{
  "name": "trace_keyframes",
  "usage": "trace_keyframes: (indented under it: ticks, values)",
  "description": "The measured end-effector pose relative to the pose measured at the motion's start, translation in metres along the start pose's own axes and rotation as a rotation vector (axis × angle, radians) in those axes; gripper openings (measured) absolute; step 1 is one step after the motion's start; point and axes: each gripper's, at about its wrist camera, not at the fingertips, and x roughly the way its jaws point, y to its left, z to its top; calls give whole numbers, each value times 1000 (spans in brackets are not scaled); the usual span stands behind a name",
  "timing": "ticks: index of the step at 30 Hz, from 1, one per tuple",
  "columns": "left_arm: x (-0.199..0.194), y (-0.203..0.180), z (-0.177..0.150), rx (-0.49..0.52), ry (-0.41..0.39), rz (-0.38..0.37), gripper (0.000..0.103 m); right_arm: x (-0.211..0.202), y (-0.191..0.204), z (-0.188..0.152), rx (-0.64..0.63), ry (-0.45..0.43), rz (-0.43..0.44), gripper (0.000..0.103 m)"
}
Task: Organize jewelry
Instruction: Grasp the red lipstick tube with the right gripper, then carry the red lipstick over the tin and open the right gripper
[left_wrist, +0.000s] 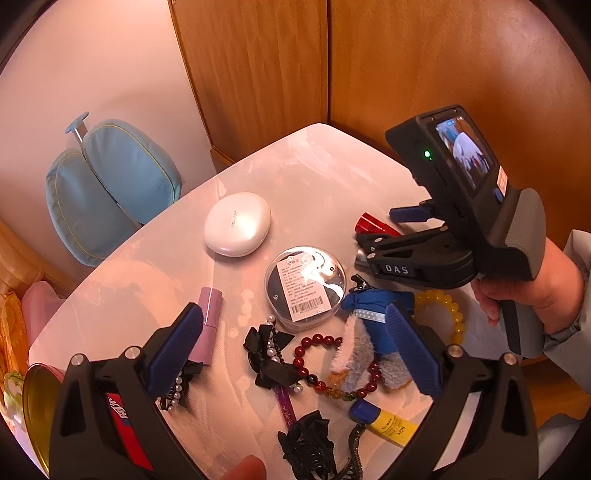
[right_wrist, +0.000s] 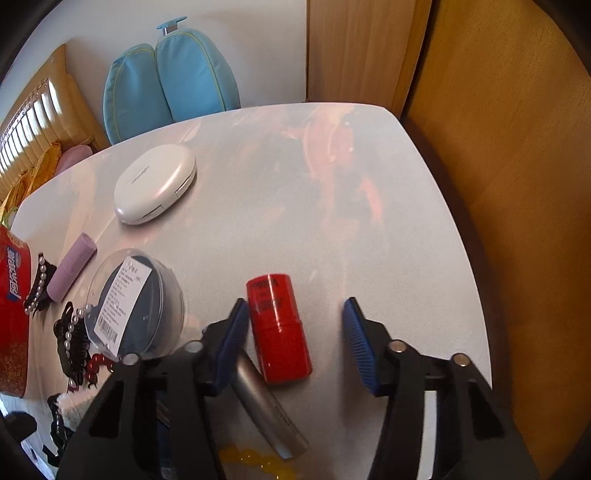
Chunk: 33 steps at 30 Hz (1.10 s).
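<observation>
Right wrist view: right gripper (right_wrist: 293, 338) jaws apart over the white table (right_wrist: 406, 221), red tube (right_wrist: 279, 326) lying between them, left pad just beside it, right pad well clear, nothing gripped. Silver tube (right_wrist: 269, 410) lies under the left finger, touching the red one's near end. Left wrist view: left gripper (left_wrist: 295, 350) wide open, hovering above the jewelry pile: dark red bead bracelet (left_wrist: 325, 365), black pearl bow clip (left_wrist: 269, 354), plush toy in blue (left_wrist: 365, 332). Yellow bead bracelet (left_wrist: 448, 310) sits just right of the plush. Round clear case (left_wrist: 306, 291) and white compact (left_wrist: 237, 229) farther back.
</observation>
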Motion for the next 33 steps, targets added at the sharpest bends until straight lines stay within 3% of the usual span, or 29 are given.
trace_keyframes:
  ticks: [3, 8, 13, 16, 21, 25, 29, 33]
  values:
    - [-1, 1, 0, -13, 8, -3, 96, -3, -1, -3, 1, -10, 20, 27]
    - [-11, 6, -5, -28, 6, -4, 96, -22, -10, -6, 55, -49, 25, 27]
    - [-39, 23, -11, -54, -45, 32, 96, -62, 9, -4, 27, -120, 61, 27]
    - [-64, 42, -19, -66, -87, 91, 96, -94, 37, -2, -15, -172, 119, 27]
    - [-111, 98, -51, -157, -128, 226, 96, -145, 119, 7, -135, -256, 247, 27]
    - [-152, 157, -103, -302, -141, 308, 96, -174, 204, 6, -283, -289, 362, 27]
    - [-181, 203, -164, -401, -108, 417, 96, -172, 294, -4, -432, -237, 455, 27]
    - [-196, 240, -233, -546, -53, 478, 96, -143, 375, -22, -549, -102, 511, 27]
